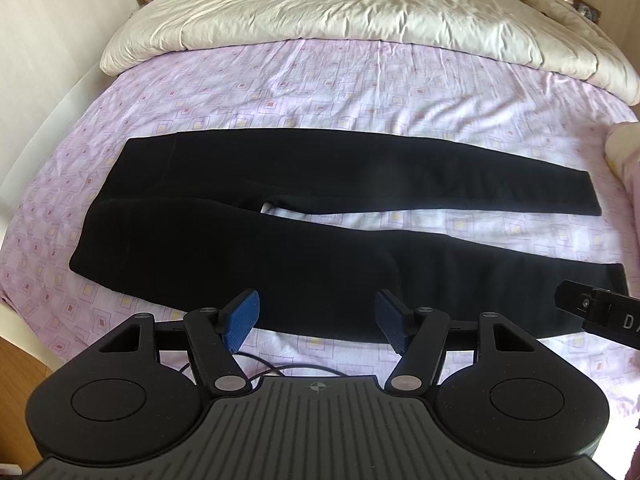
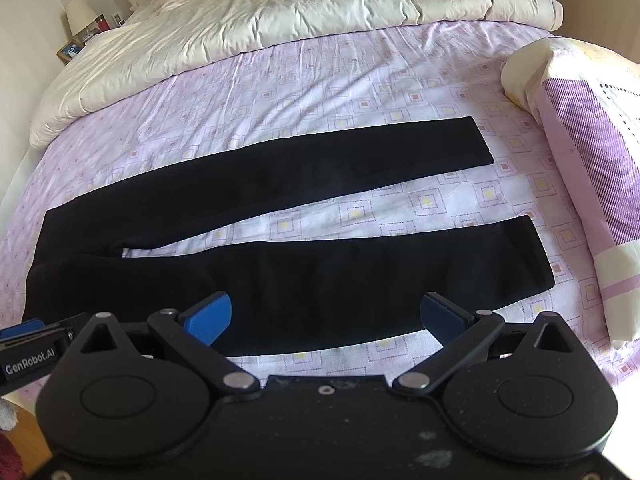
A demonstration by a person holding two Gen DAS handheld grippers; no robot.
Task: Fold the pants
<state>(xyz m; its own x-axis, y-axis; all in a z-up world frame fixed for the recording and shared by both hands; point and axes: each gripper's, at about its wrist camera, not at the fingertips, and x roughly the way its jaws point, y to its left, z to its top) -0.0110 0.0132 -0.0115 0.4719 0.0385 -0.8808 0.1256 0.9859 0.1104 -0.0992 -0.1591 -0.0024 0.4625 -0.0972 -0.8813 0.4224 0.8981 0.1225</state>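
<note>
Black pants (image 1: 248,224) lie flat across the pink patterned bed sheet (image 1: 320,92), waist to the left, both legs stretched to the right with a gap of sheet between them. They also show in the right wrist view (image 2: 320,280). My left gripper (image 1: 318,320) is open and empty, hovering over the near leg's front edge. My right gripper (image 2: 326,316) is open and empty, over the near leg closer to its cuff. The right gripper's body (image 1: 600,316) shows at the right edge of the left wrist view.
A rumpled cream duvet (image 1: 340,16) is pushed to the far side of the bed. A purple striped pillow (image 2: 592,152) lies at the right end. A nightstand with a lamp (image 2: 80,16) and photo frames stands at the far left. A thin cable (image 1: 280,366) lies on the sheet under my left gripper.
</note>
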